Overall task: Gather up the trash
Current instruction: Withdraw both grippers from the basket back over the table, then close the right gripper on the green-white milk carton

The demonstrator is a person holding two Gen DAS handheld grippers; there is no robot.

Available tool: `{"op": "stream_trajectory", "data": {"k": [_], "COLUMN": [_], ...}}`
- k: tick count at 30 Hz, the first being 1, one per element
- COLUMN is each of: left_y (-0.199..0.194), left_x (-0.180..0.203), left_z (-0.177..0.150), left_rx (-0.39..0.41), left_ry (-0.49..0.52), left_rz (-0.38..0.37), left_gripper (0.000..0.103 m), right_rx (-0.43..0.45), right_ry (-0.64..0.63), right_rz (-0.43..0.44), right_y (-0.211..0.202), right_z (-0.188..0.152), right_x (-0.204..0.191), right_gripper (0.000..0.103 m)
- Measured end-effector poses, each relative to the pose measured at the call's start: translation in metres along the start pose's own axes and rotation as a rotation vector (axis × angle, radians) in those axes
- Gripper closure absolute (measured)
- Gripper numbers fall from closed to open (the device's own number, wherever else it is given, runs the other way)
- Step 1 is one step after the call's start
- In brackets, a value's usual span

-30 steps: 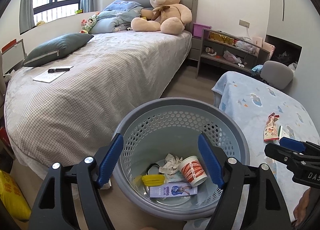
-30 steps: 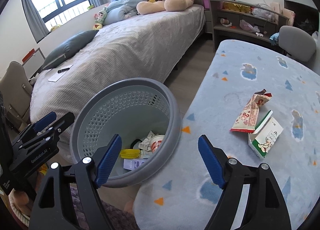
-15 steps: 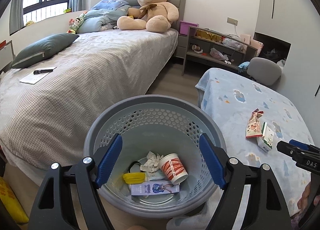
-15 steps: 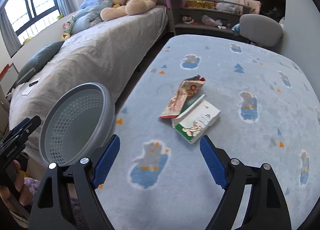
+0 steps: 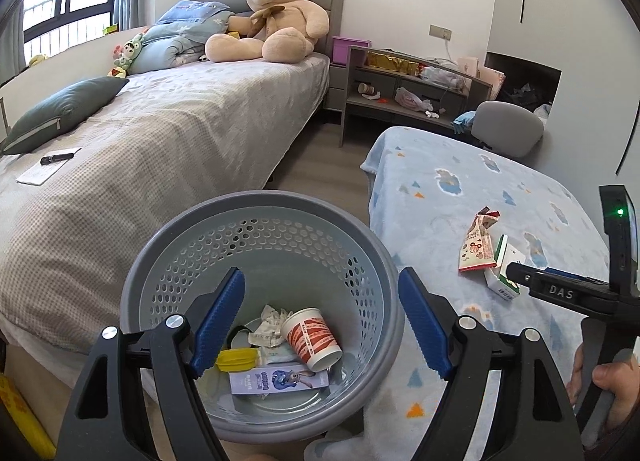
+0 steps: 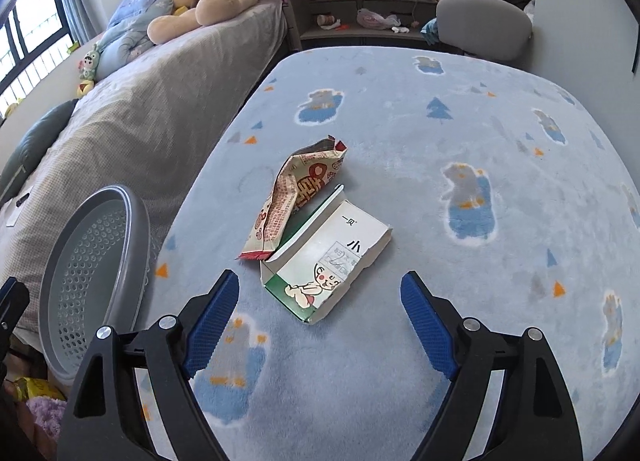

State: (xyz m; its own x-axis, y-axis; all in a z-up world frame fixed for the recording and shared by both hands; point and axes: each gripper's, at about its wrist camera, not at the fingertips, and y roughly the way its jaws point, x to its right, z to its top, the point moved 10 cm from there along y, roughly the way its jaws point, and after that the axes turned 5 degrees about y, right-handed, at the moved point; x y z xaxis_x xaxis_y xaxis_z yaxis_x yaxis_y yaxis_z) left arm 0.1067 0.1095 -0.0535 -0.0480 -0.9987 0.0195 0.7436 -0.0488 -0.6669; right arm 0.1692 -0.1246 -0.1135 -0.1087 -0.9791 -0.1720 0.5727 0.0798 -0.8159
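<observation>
A grey perforated trash basket stands beside the blue blanket-covered table; it also shows in the right wrist view. Inside lie a red-and-white paper cup, crumpled paper, a yellow wrapper and a small blue carton. On the table lie a crumpled snack wrapper and an opened white-and-green carton, touching each other. My left gripper is open and empty above the basket. My right gripper is open and empty just short of the carton; it shows in the left wrist view.
A grey-covered bed with a large teddy bear and a dark pillow lies left of the basket. A grey shelf unit and a grey chair stand beyond the table.
My right gripper has swung from the basket to over the table and closed in on the carton and wrapper. My left gripper has shifted slightly above the basket. Both stay open.
</observation>
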Motion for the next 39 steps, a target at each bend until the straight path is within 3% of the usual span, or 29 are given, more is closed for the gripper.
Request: {"op": "stream_trajectory", "data": {"k": [7, 15, 24, 28, 33, 35, 37, 39], "left_y": [0.003, 0.000, -0.001, 0.001, 0.006, 0.010, 0.014, 0.017], "left_x": [0.000, -0.002, 0.001, 0.006, 0.014, 0.018, 0.023, 0.029], "left_z": [0.000, 0.001, 0.000, -0.002, -0.003, -0.004, -0.005, -0.006], "left_rx": [-0.007, -0.002, -0.006, -0.014, -0.027, -0.038, -0.053, -0.064], "left_ry": [-0.008, -0.017, -0.007, 0.006, 0.018, 0.018, 0.016, 0.016], "left_rz": [-0.003, -0.022, -0.023, -0.021, -0.031, -0.046, -0.059, -0.075], "left_gripper": [0.027, 0.027, 0.027, 0.027, 0.027, 0.027, 0.027, 0.027], "right_rx": [-0.037, -0.041, 0.002, -0.049, -0.073, -0.063, -0.060, -0.066], "right_ry": [-0.020, 0.017, 0.061, 0.085, 0.077, 0.062, 0.054, 0.055], "right_rz": [-0.073, -0.150, -0.092, -0.096, -0.117, -0.122, -0.120, -0.104], "right_y": [0.026, 0.021, 0.007, 0.029, 0.044, 0.043, 0.041, 0.038], "right_z": [-0.007, -0.008, 0.011, 0.016, 0.014, 0.015, 0.017, 0.018], "right_x": [0.004, 0.049, 0.051, 0.051, 0.053, 0.053, 0.055, 0.058], "right_gripper": [0.022, 0.022, 0.022, 0.022, 0.034, 0.044, 0.063, 0.066]}}
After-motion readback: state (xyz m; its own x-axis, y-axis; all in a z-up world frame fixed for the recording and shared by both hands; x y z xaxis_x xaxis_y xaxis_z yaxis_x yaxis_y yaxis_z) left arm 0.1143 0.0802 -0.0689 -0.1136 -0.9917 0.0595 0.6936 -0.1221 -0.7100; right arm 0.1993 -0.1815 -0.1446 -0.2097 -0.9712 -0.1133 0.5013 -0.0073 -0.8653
